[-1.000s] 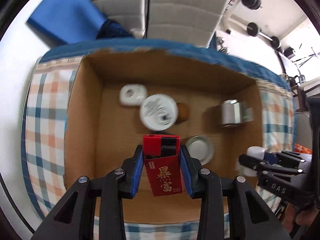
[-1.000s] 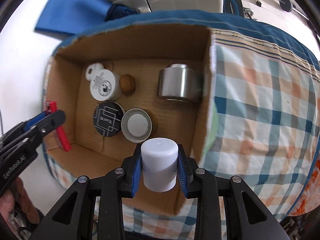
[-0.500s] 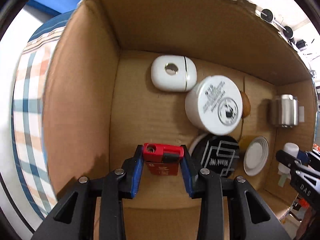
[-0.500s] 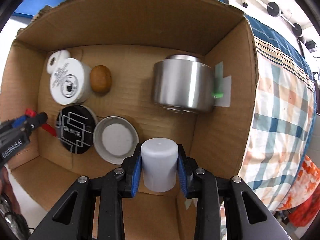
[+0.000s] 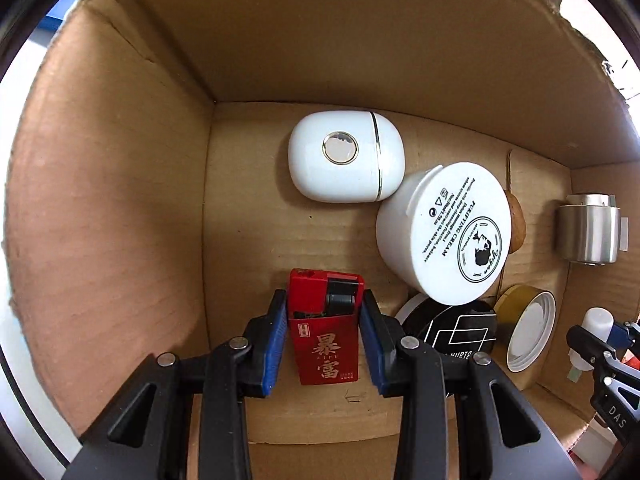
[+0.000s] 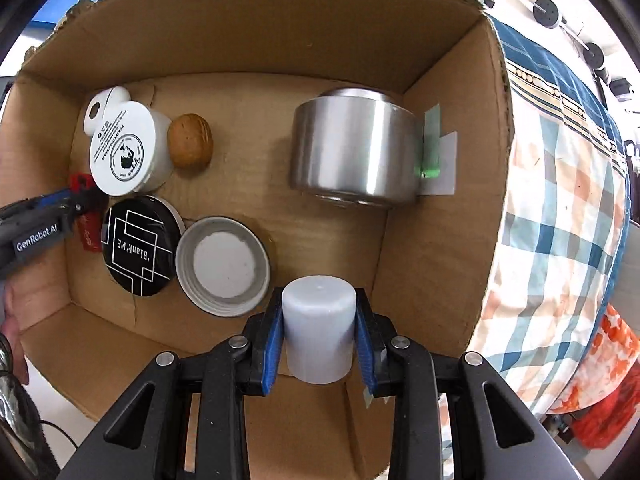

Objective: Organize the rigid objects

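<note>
My left gripper (image 5: 323, 316) is shut on a red lighter (image 5: 325, 332) with gold characters, low inside the cardboard box (image 5: 120, 184) near its left wall. My right gripper (image 6: 318, 324) is shut on a white cylindrical cap (image 6: 319, 328), low inside the same box (image 6: 440, 160) near its right front corner. In the right wrist view the left gripper (image 6: 86, 200) and the red lighter (image 6: 90, 232) show at the left. In the left wrist view the right gripper (image 5: 592, 340) with the white cap (image 5: 596, 322) shows at the far right.
On the box floor lie a white rounded case (image 5: 346, 156), a white cream jar (image 5: 452, 236), a walnut (image 6: 189, 146), a black round tin (image 6: 138, 254), an upturned jar lid (image 6: 223, 266) and a steel can (image 6: 354, 152). A checked cloth (image 6: 560, 200) lies right of the box.
Both grippers have gone down from above the box into it, each still holding its object. The lighter now sits close to the box floor.
</note>
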Motion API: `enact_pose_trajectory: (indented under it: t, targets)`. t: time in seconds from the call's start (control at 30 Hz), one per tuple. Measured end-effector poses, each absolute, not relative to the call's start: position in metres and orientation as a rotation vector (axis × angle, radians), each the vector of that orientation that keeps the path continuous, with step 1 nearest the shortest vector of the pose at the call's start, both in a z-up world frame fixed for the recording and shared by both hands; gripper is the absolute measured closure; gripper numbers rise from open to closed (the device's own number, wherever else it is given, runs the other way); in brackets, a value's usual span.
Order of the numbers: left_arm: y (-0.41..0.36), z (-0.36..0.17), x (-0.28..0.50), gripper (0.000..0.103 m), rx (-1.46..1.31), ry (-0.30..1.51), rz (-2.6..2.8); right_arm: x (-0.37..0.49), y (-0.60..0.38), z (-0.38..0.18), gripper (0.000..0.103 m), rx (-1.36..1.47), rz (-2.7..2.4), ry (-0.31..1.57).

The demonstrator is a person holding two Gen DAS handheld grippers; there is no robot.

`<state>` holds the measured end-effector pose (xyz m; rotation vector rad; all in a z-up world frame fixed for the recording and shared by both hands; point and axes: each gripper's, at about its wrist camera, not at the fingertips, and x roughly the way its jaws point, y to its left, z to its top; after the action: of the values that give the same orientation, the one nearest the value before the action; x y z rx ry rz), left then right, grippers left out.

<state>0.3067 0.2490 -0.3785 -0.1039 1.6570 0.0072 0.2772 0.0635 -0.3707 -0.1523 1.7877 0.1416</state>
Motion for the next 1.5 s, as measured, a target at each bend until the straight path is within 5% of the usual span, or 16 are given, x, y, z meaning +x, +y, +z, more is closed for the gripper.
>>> enact_pose_trajectory:
  t: [0.3, 0.37, 0.43, 0.5, 0.7, 1.0, 1.07, 1.5]
  targets:
    - [0.261, -0.377, 0.312, 0.069, -0.138, 1.671, 0.024, 0.286, 0.071, -0.37, 0.068, -0.128, 0.165, 1.733]
    - [0.264, -0.372, 0.311, 0.064, -0.15, 1.661, 0.034, 0.287, 0.076, -0.363, 0.056, -0.194, 0.138, 1.685]
    - [0.264, -0.365, 0.309, 0.059, -0.168, 1.647, 0.029, 0.297, 0.076, -0.351, 0.032, -0.208, 0.13, 1.642]
    - [0.264, -0.357, 0.308, 0.055, -0.178, 1.631, 0.03, 0.301, 0.071, -0.343, 0.032, -0.159, 0.14, 1.634]
    - [0.257, -0.324, 0.303, 0.025, -0.201, 1.557, 0.034, 0.31, 0.052, -0.321, 0.032, -0.055, 0.136, 1.624]
    - [0.241, -0.269, 0.289, 0.0, -0.155, 1.42, 0.073, 0.277, 0.049, -0.303, 0.007, -0.049, 0.14, 1.597]
    - [0.24, -0.265, 0.277, 0.0, -0.153, 1.398, 0.084, 0.266, 0.055, -0.303, 0.0, -0.058, 0.132, 1.591]
    - [0.231, -0.241, 0.216, 0.0, -0.128, 1.33, 0.121, 0.228, 0.06, -0.28, 0.0, -0.061, 0.099, 1.514]
